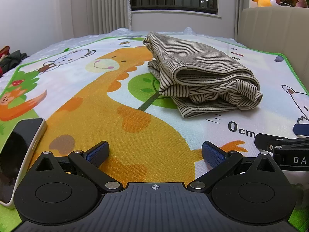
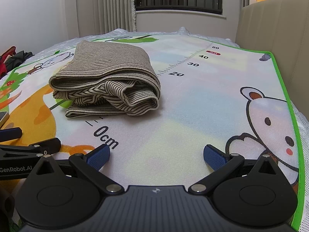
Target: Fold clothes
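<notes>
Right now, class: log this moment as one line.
striped garment folded on mat | left gripper open, empty | right gripper open, empty | phone left

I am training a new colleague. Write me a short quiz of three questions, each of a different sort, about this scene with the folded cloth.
1. True or false: the left claw grips the striped garment.
2. Which lies beside the left claw? A) a phone B) a cup C) a book
3. Fill in: the garment lies folded on a cartoon ____, near its "0cm" mark.

Key: 1 false, both the left and the right claw are open and clear of it; 2 A; 3 mat.
</notes>
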Demonstrator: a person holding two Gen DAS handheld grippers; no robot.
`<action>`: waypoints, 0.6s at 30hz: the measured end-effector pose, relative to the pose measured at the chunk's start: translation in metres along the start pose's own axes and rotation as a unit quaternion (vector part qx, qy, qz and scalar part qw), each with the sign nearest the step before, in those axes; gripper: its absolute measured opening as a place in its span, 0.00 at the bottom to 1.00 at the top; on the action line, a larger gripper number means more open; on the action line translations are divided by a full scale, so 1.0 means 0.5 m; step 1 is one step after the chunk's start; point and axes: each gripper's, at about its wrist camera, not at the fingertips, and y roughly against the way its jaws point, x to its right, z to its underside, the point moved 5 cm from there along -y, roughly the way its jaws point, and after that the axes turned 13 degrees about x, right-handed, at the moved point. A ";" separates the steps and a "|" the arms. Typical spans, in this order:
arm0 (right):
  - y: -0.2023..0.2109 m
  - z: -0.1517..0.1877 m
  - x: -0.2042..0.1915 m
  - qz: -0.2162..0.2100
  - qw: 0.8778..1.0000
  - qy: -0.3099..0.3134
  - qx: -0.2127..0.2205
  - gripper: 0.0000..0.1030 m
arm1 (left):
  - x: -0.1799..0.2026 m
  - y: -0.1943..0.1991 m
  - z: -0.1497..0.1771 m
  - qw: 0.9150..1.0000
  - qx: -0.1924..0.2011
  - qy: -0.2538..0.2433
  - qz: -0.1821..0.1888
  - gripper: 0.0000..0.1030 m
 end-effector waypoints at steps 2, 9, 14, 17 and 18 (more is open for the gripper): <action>0.000 0.000 0.001 0.000 1.000 -0.001 0.000 1.00 | 0.000 0.000 0.000 1.000 0.000 0.000 0.000 1.00; 0.000 0.000 0.003 -0.001 1.000 -0.002 0.001 1.00 | 0.001 0.002 0.000 1.000 0.000 -0.001 -0.001 1.00; 0.001 0.000 0.003 -0.001 1.000 -0.003 0.002 1.00 | 0.001 0.001 0.001 1.000 0.001 -0.002 -0.001 1.00; 0.002 0.000 0.003 -0.001 1.000 -0.003 0.002 1.00 | 0.001 0.001 0.001 1.000 0.001 -0.002 -0.002 1.00; 0.002 0.000 0.003 -0.001 1.000 -0.003 0.002 1.00 | 0.000 0.001 0.001 1.000 0.001 -0.003 -0.002 1.00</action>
